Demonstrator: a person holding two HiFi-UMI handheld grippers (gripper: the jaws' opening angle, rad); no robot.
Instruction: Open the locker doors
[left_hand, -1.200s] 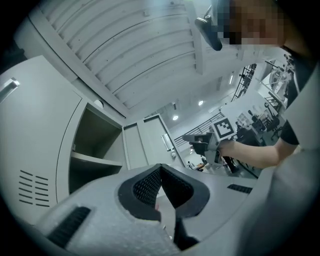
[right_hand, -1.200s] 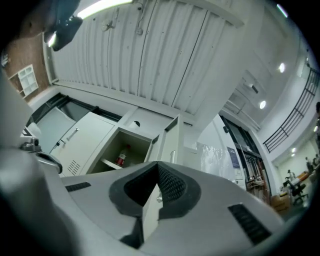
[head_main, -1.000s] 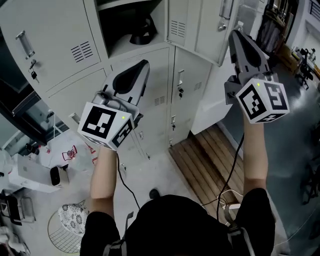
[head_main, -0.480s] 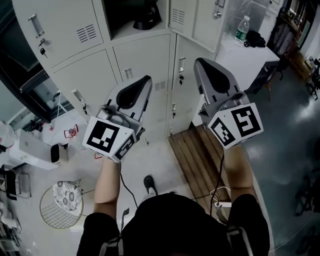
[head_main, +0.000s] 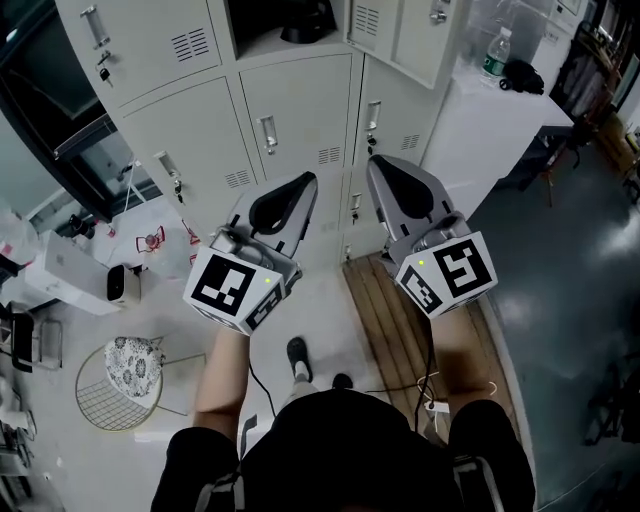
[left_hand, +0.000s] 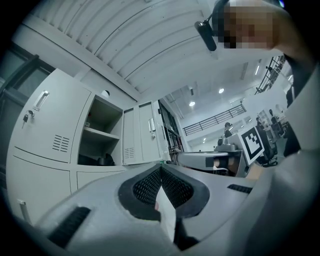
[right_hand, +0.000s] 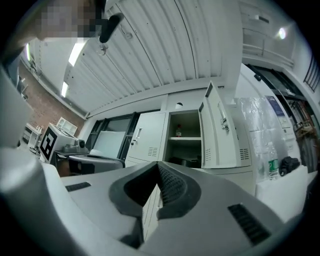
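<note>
The grey lockers (head_main: 295, 115) fill the top of the head view. The upper middle compartment (head_main: 285, 20) stands open with a dark thing on its shelf, and its door (head_main: 425, 35) is swung out to the right. The doors below it (head_main: 170, 150) are closed. My left gripper (head_main: 305, 178) and right gripper (head_main: 375, 160) hang side by side in front of the lower doors, apart from them. Both are shut and hold nothing. The left gripper (left_hand: 161, 167) and the right gripper (right_hand: 159, 164) each show pads pressed together, with the open compartment (right_hand: 182, 137) beyond.
A white counter (head_main: 490, 125) stands right of the lockers with a water bottle (head_main: 497, 52) and a black object (head_main: 522, 75). A wooden slat platform (head_main: 385, 305) lies on the floor below. At left are a wire basket stool (head_main: 120, 385) and a white device (head_main: 70, 290).
The right gripper has come down from the open upper door to sit beside the left gripper. The left gripper has shifted slightly right. Both stayed shut.
</note>
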